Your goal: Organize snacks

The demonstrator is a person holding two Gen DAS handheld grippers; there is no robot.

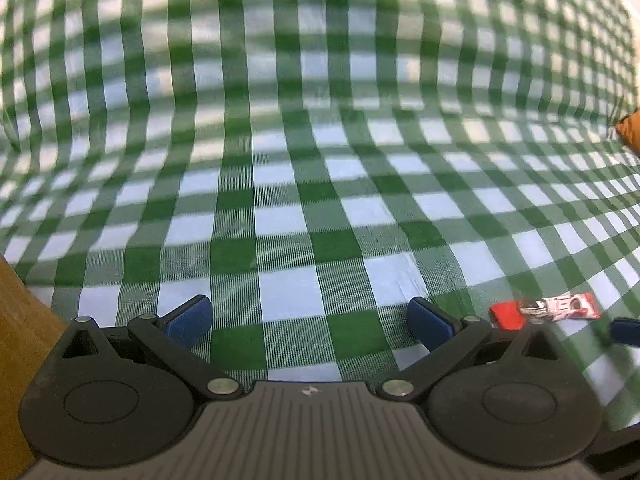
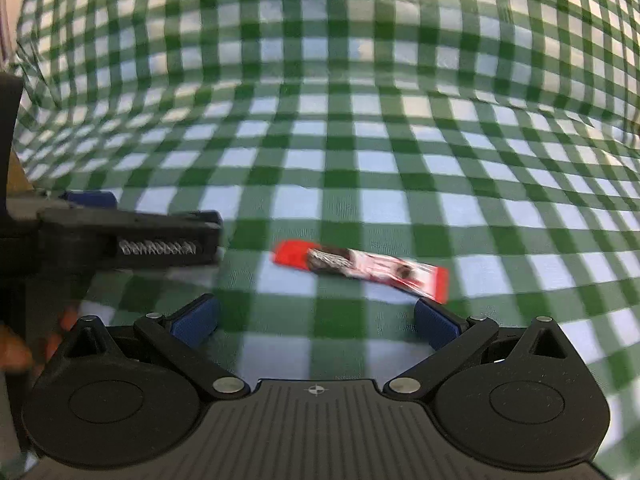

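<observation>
Right wrist view — my right hand-held gripper [image 2: 316,322] spread, empty, above red snack bar [image 2: 360,270] | left hand-held gripper [image 1: 308,320] spread, empty | risk: slick wrapper skids on checked cloth [image 2: 360,140].

A green-and-white checked tablecloth [image 2: 360,160] fills the frame. One red snack bar wrapper [image 2: 360,266] lies flat on it, just below centre.

Both views are evenly and brightly lit, with only soft shadows under the fingers [image 2: 196,322] and no glare. The checked cloth [image 1: 304,216] bows strongly toward the fisheye edges and smears with blur farther off. The snack bar [image 2: 360,270] is blurred too.
</observation>
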